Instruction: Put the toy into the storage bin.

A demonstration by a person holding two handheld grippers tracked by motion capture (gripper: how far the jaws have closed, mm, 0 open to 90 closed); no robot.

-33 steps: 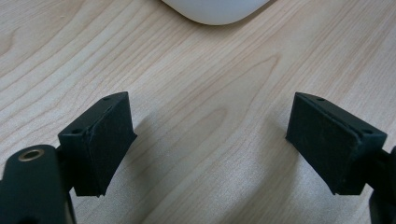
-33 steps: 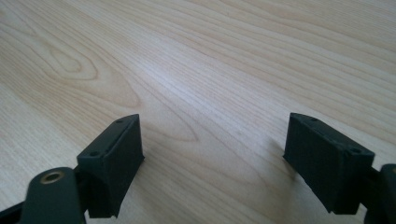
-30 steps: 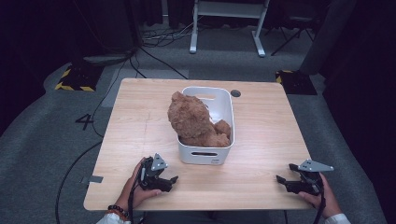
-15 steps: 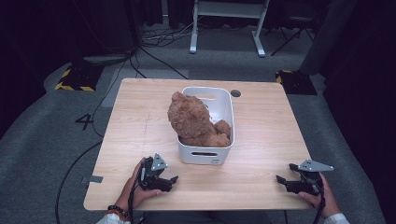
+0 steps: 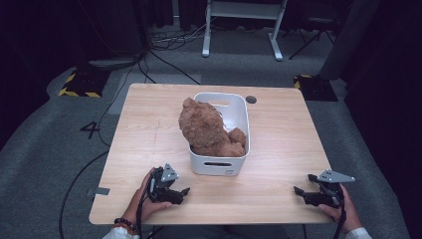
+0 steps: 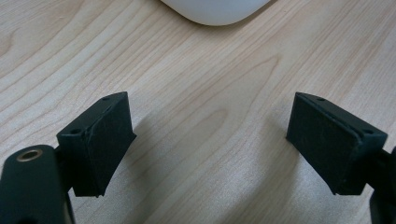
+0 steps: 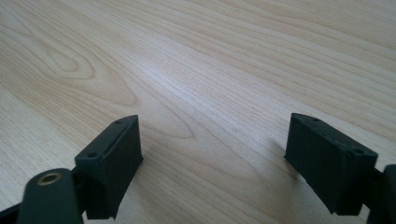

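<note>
A brown plush bear (image 5: 206, 129) sits in a white plastic bin (image 5: 238, 115) at the middle of the wooden table (image 5: 283, 139), its head leaning over the bin's left rim. My left gripper (image 5: 181, 193) rests on the table near the front edge, left of the bin's front wall, jaws open on bare wood. In the left gripper view the left gripper (image 6: 210, 140) faces the bin's rounded white corner (image 6: 215, 9). My right gripper (image 5: 300, 191) lies at the front right of the table, open. In the right gripper view the right gripper (image 7: 212, 154) has bare wood between its jaws.
A dark round grommet (image 5: 251, 99) sits in the table behind the bin. Grey carpet surrounds the table, with cables (image 5: 164, 62) and a white desk frame (image 5: 241, 25) beyond the far edge. Yellow-black floor plates (image 5: 79, 82) lie at the far left and right.
</note>
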